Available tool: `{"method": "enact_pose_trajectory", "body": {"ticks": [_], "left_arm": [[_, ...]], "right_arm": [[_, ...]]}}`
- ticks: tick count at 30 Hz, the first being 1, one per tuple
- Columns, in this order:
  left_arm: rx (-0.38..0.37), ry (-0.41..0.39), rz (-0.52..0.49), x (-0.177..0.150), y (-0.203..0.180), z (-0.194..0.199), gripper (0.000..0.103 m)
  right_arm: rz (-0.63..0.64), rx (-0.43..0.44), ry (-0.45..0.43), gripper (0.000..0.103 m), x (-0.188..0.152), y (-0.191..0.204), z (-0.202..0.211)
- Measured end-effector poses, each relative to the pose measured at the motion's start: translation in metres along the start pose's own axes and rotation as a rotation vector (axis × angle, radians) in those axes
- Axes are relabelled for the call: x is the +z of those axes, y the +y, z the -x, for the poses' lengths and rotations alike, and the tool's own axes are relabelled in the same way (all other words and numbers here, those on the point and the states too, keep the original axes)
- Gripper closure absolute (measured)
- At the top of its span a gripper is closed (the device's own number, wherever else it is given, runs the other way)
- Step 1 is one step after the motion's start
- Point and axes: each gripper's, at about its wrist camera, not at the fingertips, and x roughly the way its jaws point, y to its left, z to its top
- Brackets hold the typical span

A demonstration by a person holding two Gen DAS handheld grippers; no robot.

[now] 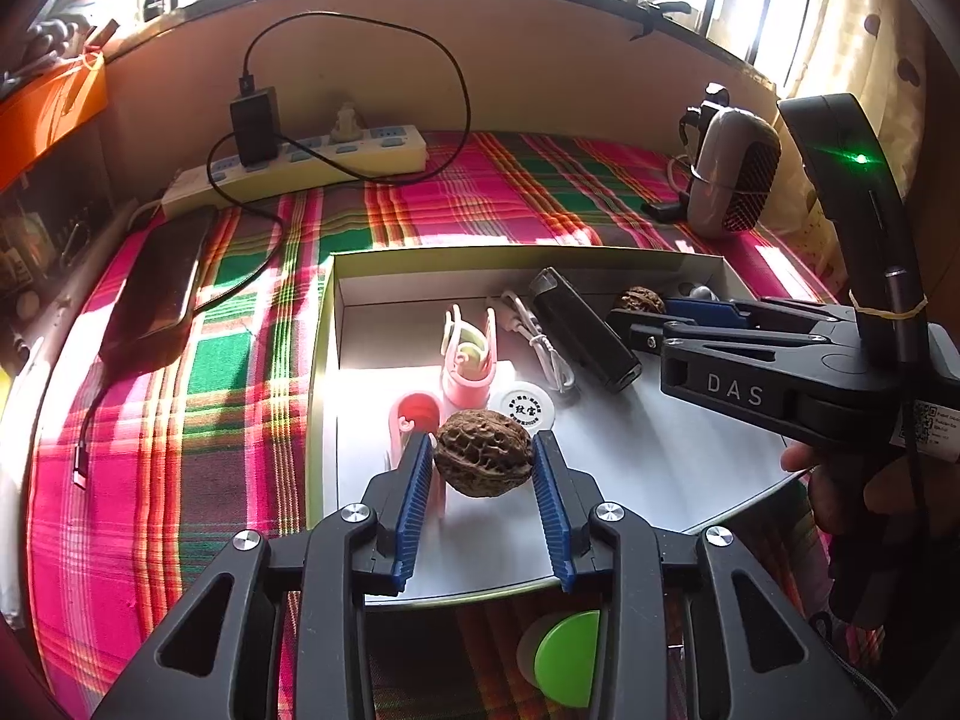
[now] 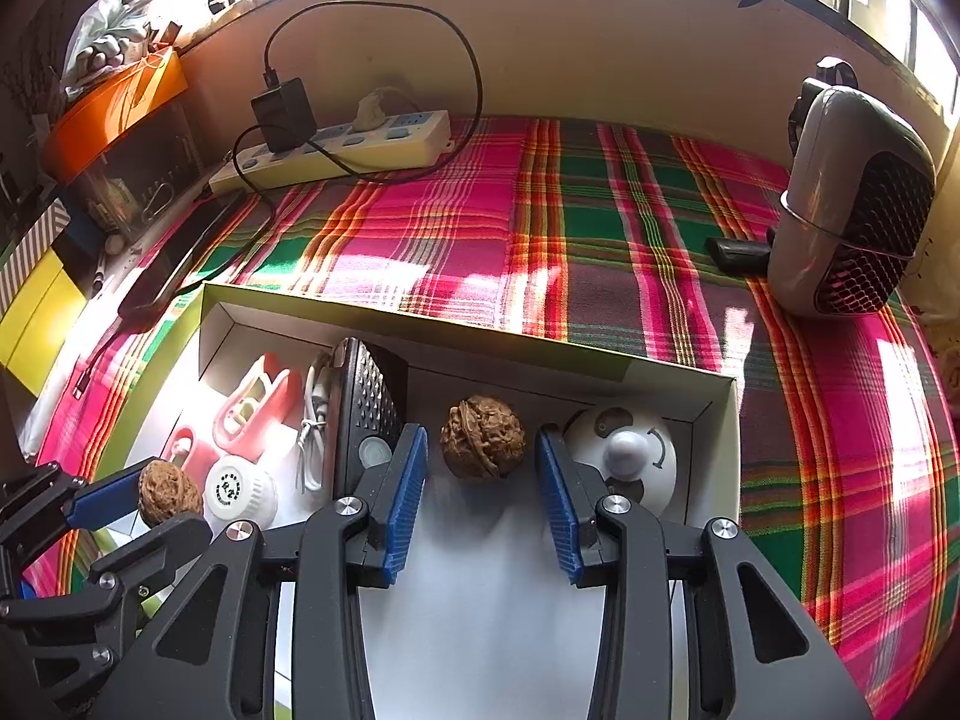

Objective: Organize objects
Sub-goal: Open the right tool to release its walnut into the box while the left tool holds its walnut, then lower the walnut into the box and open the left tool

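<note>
Left claw (image 1: 483,459) first, low centre of its own view: it grips a walnut (image 1: 483,453) between the blue pads, closed to the nut's width, both pads touching the shell. The nut hangs over the near left part of the white box (image 1: 660,438), just in front of the pink clips (image 1: 465,360) and the round white cap (image 1: 521,402). My read: this is a placing step, so lower it onto bare floor beside the cap, then part the pads slowly, because a round shell will likely roll.

Moving right in that view, the white cable (image 1: 540,339) and the black case (image 1: 585,330) lie mid-box.

Now the right claw (image 2: 480,480), lower centre of its view: wide open, holding nothing. The second walnut (image 2: 483,437) sits on the box floor between the pads, touching neither. To the right, the white dome (image 2: 624,456) lies just beside the right pad. I'd centre the nut before closing and keep that pad off the dome.
</note>
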Motion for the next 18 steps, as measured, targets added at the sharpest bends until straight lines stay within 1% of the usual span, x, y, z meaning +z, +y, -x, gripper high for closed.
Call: {"method": "enact_pose_trajectory", "body": {"ticks": [13,18], "left_arm": [[0.006,0.0,-0.007,-0.0012,0.0012,0.0006,0.069],[0.007,-0.006,0.007,-0.0019,0.0019,0.0033,0.069]], "right_arm": [[-0.007,-0.009,-0.013,0.063,0.0005,0.0001,0.0042],[-0.013,-0.014,-0.021,0.063,0.0011,-0.0004,0.0079]]}}
